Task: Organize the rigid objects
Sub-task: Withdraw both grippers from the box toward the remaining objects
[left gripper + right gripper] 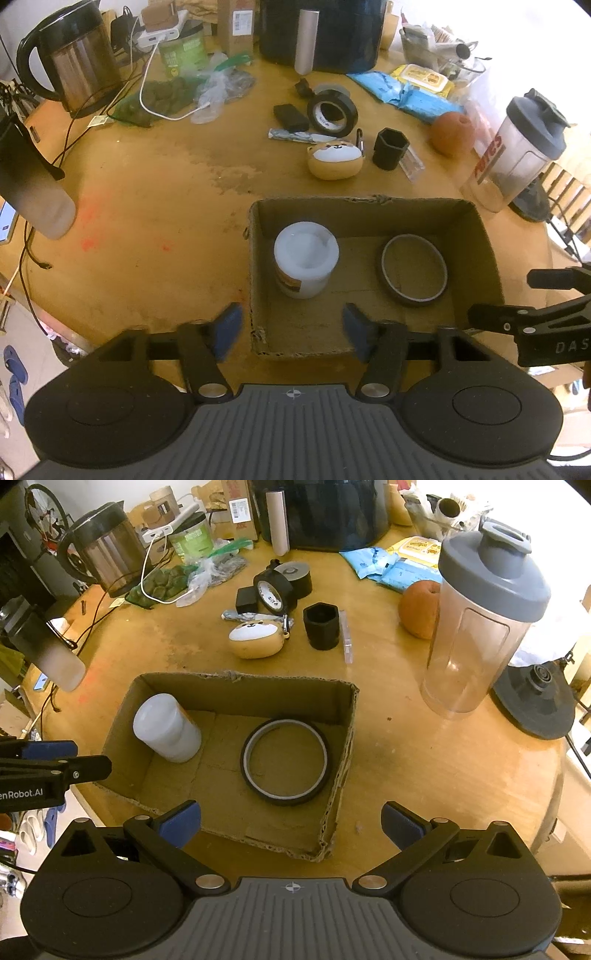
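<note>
Blue-padded and spread wide, the jaws of the left gripper (291, 332) hold nothing and hover over the near left corner of the open brown cardboard box (480, 236), while the right gripper (291, 827) hangs likewise wide apart and empty above the box's near right corner. Inside the box, a white plastic jar (306, 258) stands at the left and a thin dark ring of tape (413, 274) lies flat at the right. Beyond the box on the round wooden table (147, 206) sit a tan dog-faced case (334, 159), a black hexagonal cup (390, 148) and a black roll of electrical tape (331, 113).
</note>
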Demonstrator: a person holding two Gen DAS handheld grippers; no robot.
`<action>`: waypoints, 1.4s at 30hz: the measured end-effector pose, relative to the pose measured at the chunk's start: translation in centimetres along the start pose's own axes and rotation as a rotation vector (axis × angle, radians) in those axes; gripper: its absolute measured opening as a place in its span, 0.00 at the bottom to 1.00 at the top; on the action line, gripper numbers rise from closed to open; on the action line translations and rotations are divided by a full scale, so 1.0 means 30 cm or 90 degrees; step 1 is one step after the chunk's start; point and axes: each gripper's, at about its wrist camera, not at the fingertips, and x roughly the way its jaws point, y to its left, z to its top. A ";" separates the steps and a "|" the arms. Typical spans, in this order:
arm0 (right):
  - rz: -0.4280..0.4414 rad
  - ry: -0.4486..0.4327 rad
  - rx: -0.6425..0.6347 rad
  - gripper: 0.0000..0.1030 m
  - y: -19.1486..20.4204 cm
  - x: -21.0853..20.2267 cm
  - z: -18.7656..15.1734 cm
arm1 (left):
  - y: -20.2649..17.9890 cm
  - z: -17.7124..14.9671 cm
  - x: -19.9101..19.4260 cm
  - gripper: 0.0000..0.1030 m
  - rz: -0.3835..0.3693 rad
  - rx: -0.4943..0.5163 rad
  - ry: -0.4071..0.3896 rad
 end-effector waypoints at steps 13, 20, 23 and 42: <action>-0.026 -0.005 0.005 1.00 0.009 0.026 0.042 | 0.016 0.061 0.013 0.80 -0.029 0.013 -0.017; -0.035 -0.012 0.014 1.00 0.008 0.043 0.075 | 0.028 0.104 0.025 0.80 -0.042 0.022 -0.023; -0.039 -0.016 0.020 1.00 0.004 0.048 0.089 | 0.029 0.125 0.032 0.80 -0.045 0.028 -0.025; -0.057 -0.036 0.014 1.00 -0.015 0.104 0.207 | 0.028 0.231 0.060 0.80 -0.071 0.060 -0.045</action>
